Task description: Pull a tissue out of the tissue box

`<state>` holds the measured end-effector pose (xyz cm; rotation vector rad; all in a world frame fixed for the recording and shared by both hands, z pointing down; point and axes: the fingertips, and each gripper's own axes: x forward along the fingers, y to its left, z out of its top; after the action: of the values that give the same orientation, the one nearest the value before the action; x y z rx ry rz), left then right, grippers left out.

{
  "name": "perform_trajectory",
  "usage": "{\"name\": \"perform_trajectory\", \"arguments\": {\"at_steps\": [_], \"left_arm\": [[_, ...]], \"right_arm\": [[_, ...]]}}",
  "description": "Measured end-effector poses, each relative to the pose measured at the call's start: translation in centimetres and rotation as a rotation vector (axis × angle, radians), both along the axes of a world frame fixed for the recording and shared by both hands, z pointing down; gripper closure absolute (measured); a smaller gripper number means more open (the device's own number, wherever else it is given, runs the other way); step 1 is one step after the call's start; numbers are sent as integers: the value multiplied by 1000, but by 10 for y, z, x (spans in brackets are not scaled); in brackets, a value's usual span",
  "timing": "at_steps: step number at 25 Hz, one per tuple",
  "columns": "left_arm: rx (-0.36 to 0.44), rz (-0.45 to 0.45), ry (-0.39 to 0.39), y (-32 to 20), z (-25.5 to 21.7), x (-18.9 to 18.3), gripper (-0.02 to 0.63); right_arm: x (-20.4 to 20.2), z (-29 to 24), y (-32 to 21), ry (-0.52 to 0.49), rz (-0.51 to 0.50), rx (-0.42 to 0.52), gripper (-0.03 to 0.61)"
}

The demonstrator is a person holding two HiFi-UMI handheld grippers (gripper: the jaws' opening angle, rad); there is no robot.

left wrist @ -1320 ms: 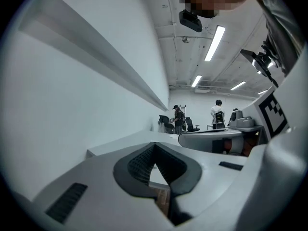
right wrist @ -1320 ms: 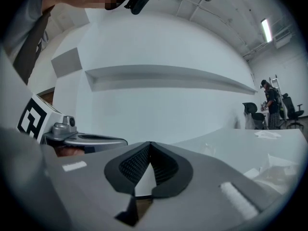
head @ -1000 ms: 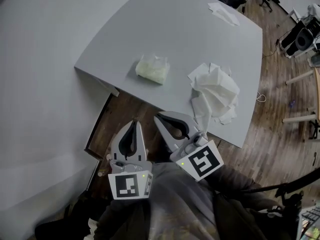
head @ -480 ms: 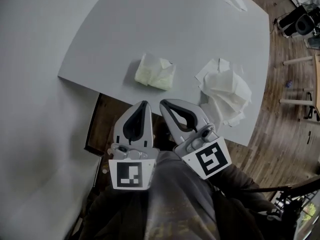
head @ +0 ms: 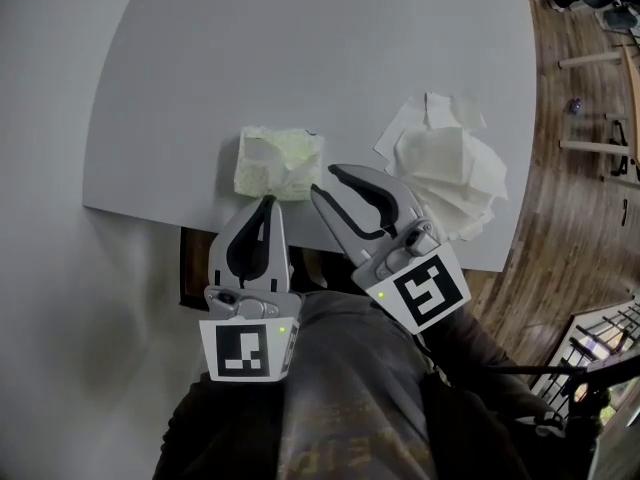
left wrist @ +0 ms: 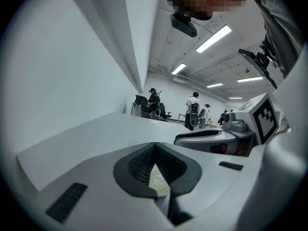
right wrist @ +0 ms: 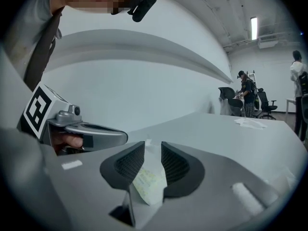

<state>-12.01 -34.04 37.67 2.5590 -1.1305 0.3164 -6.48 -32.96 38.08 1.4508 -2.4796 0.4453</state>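
Head view: tissue pack (head: 277, 161) lies near the front edge of table (head: 300, 58), just ahead of both grippers. L gripper (head: 266, 204): jaws pressed together, empty, tip just short of the pack. R gripper (head: 326, 180): jaws opening, nothing pinched; pack shows through the gap, beyond the pads.

Risks, as judged:
- Pack looks soft and light, so a pull w/o L pinning it may drag or lift the whole pack.
- A shallow pinch may tear the sheet.
- Pack sits close to the edge, so a nudge toward the person could drop it.

Surroundings: heap of loose tissues (head: 447, 173) to the R of the pack, near R gripper, may snag. Nothing lies between grippers and pack.
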Motion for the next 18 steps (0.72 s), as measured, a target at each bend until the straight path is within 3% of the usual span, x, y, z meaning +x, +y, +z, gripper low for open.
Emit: {"name": "perform_trajectory", "arguments": {"at_steps": [5, 12, 13, 17, 18], "left_arm": [[-31, -3, -18, -10, 18, 8, 617], [-58, -39, -42, -24, 29, 7, 617], [-60, -40, -44, -24, 29, 7, 617], [-65, -47, -47, -24, 32, 6, 617], [-64, -50, -46, -24, 32, 5, 617]], "right_arm": [[2, 22, -15, -21, -70, -32, 417], [-1, 40, -26, -30, -120, -49, 410], [-2, 40, -26, -30, -123, -47, 414], [-6, 42, -23, -14, -142, -41, 563], [-6, 42, -22, -11, -146, -39, 574]]}}
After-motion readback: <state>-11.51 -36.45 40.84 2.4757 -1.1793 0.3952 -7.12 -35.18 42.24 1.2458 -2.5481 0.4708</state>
